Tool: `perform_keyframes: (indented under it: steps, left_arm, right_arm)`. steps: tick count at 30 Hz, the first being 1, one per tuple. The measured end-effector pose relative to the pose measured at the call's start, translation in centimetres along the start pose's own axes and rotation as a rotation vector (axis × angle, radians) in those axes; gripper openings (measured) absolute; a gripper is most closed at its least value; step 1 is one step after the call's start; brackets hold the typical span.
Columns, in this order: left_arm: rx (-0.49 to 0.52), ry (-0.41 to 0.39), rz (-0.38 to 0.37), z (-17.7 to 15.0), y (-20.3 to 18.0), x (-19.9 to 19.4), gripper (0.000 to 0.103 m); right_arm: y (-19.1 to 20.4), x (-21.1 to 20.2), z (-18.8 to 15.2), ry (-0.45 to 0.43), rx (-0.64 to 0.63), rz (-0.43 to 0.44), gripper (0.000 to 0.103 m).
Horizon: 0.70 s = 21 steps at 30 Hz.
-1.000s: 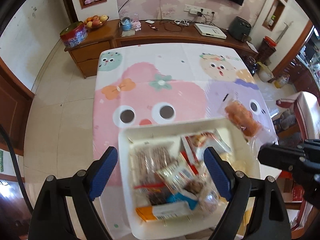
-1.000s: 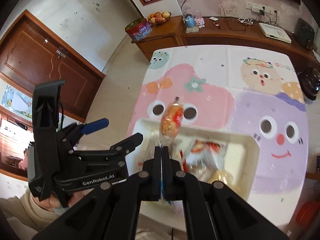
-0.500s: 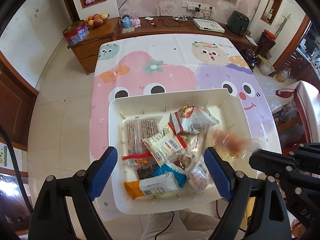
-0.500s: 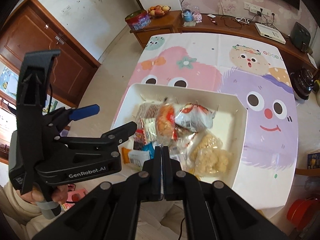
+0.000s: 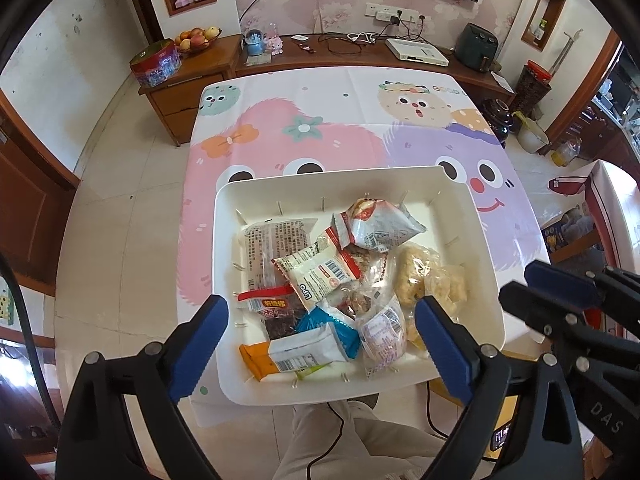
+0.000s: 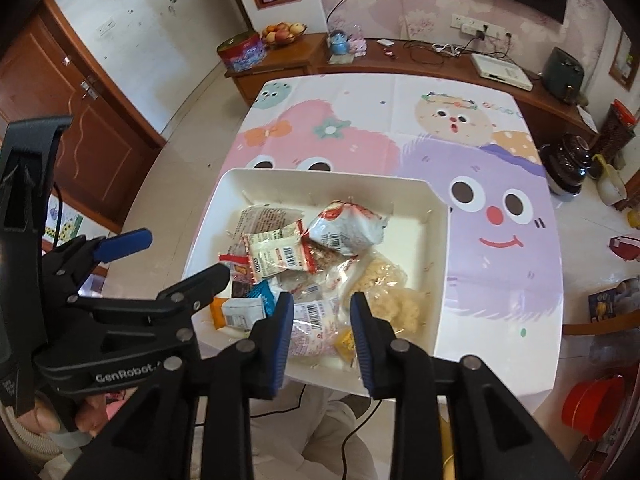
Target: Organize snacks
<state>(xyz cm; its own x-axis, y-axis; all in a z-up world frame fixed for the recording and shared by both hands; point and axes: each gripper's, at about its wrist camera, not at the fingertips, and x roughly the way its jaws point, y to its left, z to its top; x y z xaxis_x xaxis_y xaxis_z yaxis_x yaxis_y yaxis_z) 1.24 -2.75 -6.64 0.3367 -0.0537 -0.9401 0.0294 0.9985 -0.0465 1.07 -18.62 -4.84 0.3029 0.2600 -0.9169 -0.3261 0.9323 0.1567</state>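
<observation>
Snack packets (image 5: pixel 320 280) lie heaped in the white tray (image 6: pixel 438 264) on the desk (image 5: pixel 352 128), below my fingers. My right fingers (image 6: pixel 322 322) have just been opening, nothing gripped. My left fingers (image 5: pixel 320 336) are spread wide, empty.

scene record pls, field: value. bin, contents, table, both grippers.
bin: white tray, near edge of table, open top
contents: loose pile of wrapped snacks; orange-ended bar nearest, clear bag of pale puffs at right
table: cartoon monster tablecloth, no snacks left on it
left gripper: jaws wide, empty, above the tray
right gripper: jaws have just been opening, nothing between them, above the tray
</observation>
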Motion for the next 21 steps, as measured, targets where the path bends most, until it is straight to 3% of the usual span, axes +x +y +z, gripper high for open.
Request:
perform_keyframes:
  steps: [9, 21]
  left_arm:
    - [-0.008, -0.036, -0.002, -0.8, -0.4, -1.5, 0.094]
    - [-0.008, -0.097, 0.029, -1.4, -0.6, -3.3, 0.094]
  right_arm:
    - [-0.2, -2.2, -0.5, -0.104, 0.038, -0.087, 0.030]
    - [-0.1, -3.6, -1.0, -0.178, 0.077, -0.123, 0.030]
